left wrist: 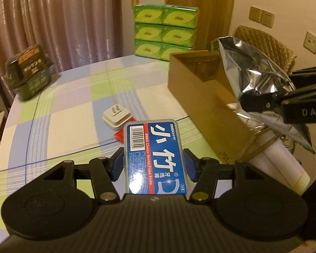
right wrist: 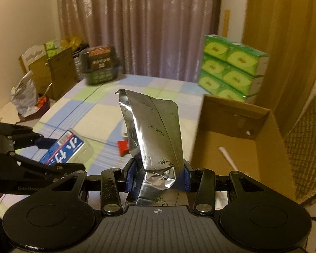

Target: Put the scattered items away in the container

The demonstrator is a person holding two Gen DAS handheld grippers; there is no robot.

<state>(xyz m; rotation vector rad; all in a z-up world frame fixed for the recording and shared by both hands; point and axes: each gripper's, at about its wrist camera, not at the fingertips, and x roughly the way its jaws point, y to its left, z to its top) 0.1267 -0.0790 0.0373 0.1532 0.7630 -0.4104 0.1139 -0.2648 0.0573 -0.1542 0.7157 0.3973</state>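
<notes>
On the left, our left gripper [left wrist: 153,164] clamps a floss box [left wrist: 154,156] by its sides, above the checked table [left wrist: 73,109]. A white plug [left wrist: 115,117] and a red item [left wrist: 120,136] lie there. Rightward, the open carton [right wrist: 238,147] waits. Our right gripper [right wrist: 158,178] pinches a foil pouch [right wrist: 155,130] low; it may buckle and slip, or snag the carton's rim.
</notes>
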